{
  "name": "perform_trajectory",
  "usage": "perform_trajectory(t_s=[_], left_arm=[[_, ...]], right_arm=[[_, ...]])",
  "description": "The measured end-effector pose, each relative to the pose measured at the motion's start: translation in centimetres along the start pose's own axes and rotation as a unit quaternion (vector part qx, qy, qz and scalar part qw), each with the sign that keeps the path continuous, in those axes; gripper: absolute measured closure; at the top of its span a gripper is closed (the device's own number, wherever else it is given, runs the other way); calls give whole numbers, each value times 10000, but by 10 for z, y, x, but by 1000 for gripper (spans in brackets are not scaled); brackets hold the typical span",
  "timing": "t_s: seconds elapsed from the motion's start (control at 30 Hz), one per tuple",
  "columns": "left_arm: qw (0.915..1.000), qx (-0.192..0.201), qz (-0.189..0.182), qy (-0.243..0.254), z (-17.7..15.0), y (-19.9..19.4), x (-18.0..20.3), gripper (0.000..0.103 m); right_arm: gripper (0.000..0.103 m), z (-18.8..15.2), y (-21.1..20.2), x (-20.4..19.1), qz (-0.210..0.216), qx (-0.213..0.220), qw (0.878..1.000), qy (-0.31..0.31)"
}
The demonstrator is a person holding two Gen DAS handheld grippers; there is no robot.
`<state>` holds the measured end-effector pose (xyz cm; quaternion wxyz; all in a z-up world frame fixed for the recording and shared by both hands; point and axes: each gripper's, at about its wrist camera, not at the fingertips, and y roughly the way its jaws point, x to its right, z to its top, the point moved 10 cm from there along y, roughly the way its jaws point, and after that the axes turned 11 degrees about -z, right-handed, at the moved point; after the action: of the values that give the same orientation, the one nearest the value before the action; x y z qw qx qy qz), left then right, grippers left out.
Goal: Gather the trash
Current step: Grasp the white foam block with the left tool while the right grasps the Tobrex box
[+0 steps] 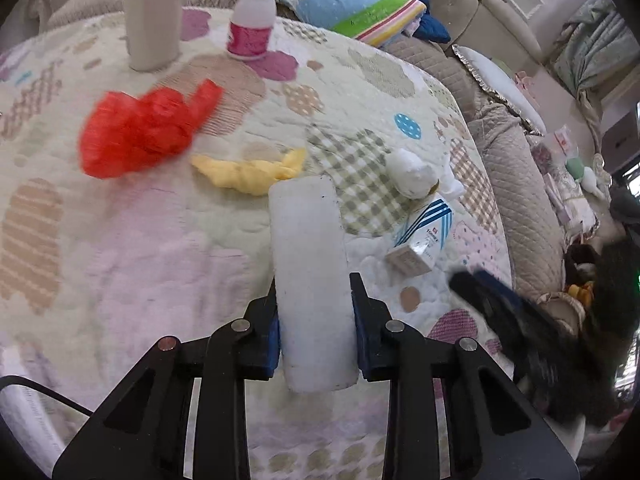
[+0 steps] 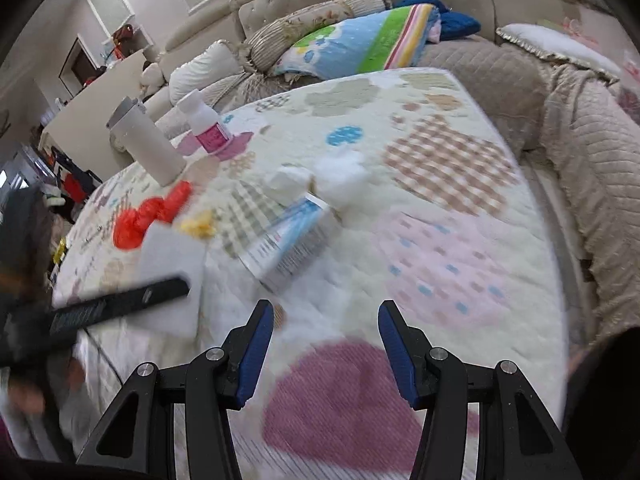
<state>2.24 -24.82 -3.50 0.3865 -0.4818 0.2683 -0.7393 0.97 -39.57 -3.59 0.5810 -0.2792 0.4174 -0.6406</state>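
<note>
Surface: patchwork quilt (image 1: 160,240), cream ground with checked, striped and dotted patches; all items below lie or stand on it.
Landmark: blue-striped carton (image 1: 424,236), lying on its side on the quilt.
Writing: the carton carries small print on its white face and on a side panel in the right wrist view; too small and blurred to read. The pink label of the white bottle (image 1: 252,20) is likewise unreadable.
Left gripper (image 1: 316,320): clamped on a white foam block (image 1: 310,280); both blue pads press its long sides, and the block juts forward, ending just left of the carton.
Foam block, look: pale, matte, rectangular, rounded corners, faint dark specks.
Right gripper (image 2: 326,344): fingers spread wide, nothing between them, over the quilt on the near side of the carton (image 2: 288,240).
Trash, 1: white crumpled wad (image 1: 412,176), touching the carton's far end.
Trash, 2: yellow twisted scrap (image 1: 248,172), left of the carton beyond the block's tip.
Trash, 3: red crumpled plastic bag (image 1: 140,128), further left, motion-blurred.
Other: beige cylinder (image 1: 154,12) upright, far left of the carton, beside the bottle.
</note>
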Motion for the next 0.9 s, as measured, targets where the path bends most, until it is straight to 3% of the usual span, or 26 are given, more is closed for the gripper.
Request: perform_trajectory(t_s=[0.3,0.47,0.7,0.9], left_arm=[[9995,-20,102,293,-8,-18,-5,76],[9996,-98,1,264,-14,-14,-4,76],[9991,-146,-140,374,-22,-16,10,76],[9978,-272,-82,602,-36,-9,23,76]], right_arm=[[52,30,51,-37,-66,-179,9998,41],[64,27,40,-27,-140,-140,9997,-124],[67,4,0,-11,49,-153,9995,-265],[67,-48,-17,11,-137,-533,9974,-470]])
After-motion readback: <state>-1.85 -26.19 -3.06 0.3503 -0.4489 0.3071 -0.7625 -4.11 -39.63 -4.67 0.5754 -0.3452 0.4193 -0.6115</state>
